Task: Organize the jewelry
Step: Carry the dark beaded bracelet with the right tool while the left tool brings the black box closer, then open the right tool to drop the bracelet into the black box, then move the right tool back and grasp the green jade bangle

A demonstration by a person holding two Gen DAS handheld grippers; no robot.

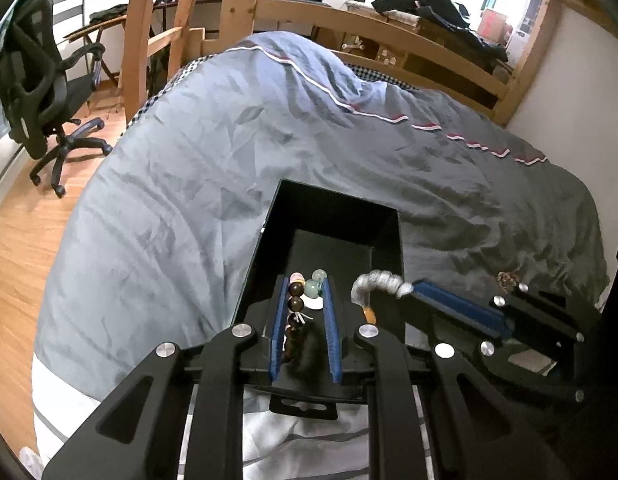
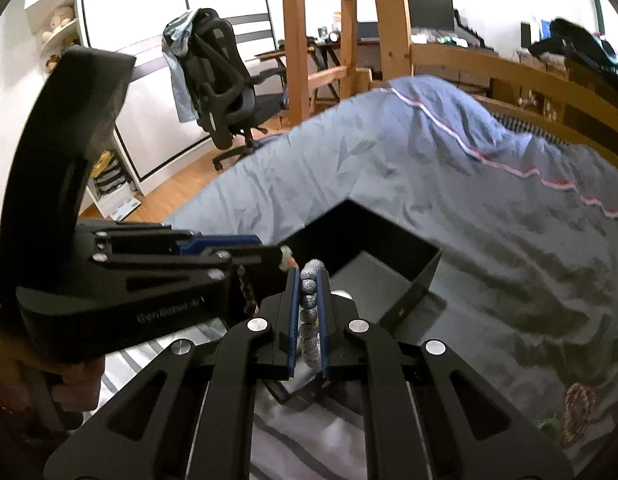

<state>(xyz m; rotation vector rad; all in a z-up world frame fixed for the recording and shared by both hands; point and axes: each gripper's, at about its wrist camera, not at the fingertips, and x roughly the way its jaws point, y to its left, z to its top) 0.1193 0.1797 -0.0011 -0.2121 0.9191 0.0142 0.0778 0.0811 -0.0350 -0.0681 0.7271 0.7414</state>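
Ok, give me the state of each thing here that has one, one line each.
Left gripper: shut on the mixed-bead bracelet.
Mixed-bead bracelet: held above the box, brown and pale green beads.
Right gripper: shut on the grey bead bracelet.
Grey bead bracelet: clamped between the fingers.
Black box: open, lying on the grey duvet.
Braided bracelet: loose on the duvet.

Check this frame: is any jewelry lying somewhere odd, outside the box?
Yes. A reddish-brown beaded bracelet lies loose on the grey duvet, apart from the black box. The left gripper and right gripper each hold a bracelet at the box.
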